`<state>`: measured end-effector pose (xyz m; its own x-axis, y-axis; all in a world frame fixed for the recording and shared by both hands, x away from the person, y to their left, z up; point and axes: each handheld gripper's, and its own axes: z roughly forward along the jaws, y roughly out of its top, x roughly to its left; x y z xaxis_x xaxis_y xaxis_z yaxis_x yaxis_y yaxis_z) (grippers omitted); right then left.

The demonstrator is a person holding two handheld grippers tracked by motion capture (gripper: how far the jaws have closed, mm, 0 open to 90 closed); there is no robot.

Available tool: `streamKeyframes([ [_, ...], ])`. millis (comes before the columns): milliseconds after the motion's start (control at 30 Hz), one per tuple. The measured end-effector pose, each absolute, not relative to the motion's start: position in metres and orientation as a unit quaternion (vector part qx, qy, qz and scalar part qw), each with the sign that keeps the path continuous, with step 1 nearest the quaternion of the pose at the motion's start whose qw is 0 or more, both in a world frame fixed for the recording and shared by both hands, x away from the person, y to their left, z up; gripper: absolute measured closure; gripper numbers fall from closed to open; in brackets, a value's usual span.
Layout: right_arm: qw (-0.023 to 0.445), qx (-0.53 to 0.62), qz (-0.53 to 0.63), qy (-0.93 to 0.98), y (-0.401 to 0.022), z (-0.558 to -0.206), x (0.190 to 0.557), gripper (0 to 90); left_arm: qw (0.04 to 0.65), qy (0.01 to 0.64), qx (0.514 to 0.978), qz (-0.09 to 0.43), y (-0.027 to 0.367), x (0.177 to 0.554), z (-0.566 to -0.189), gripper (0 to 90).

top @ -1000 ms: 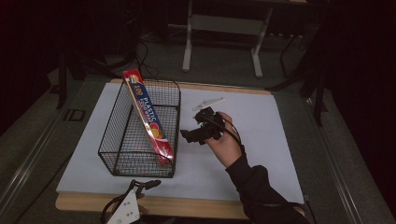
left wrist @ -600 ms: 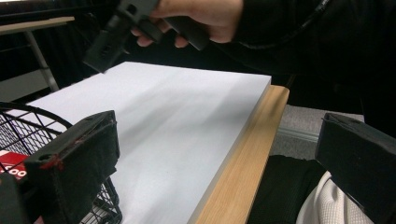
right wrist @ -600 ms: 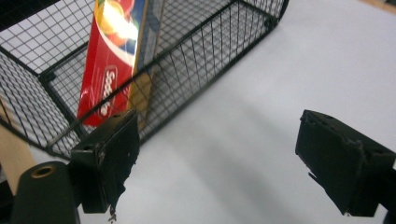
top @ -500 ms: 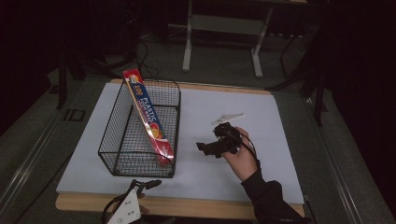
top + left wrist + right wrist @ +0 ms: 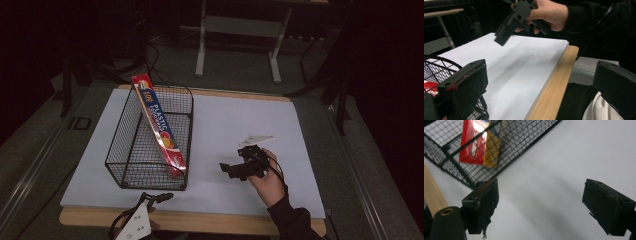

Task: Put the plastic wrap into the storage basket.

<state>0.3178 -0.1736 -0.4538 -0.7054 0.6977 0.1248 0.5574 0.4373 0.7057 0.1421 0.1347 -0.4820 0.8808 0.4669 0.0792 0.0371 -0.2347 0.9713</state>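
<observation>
While the basket (image 5: 150, 135) holds the box (image 5: 159, 125), right fingers (image 5: 484, 200) gape empty.

Black wire-mesh basket (image 5: 131, 150), glossy cardboard box (image 5: 159, 125), matt white tabletop (image 5: 230, 120)

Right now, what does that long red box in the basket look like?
The plastic wrap box is long and thin, cardboard by its look, red with a blue and yellow face that reads "PLASTIC". It leans tilted inside the black wire basket, its lower end on the basket's floor near the front, its upper end sticking out above the far rim. Nothing else touches it.
</observation>
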Motion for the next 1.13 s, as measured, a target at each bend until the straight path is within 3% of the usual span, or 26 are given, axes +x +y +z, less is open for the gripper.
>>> streamKeyframes([
  [500, 0.086, 0.390, 0.367, 0.840, -0.199, -0.474, 0.305, 13.8, 0.592, 0.161, 0.769, 0.180, 0.134, 0.142, -0.482, 0.2],
  [767, 0.119, 0.377, 0.383, 0.835, -0.206, -0.484, 0.303, 13.8, 0.588, 0.158, 0.774, 0.174, 0.134, 0.142, -0.483, 0.2],
  [1133, 0.129, 0.375, 0.374, 0.839, -0.210, -0.494, 0.305, 13.8, 0.588, 0.156, 0.775, 0.174, 0.137, 0.141, -0.482, 0.2],
])
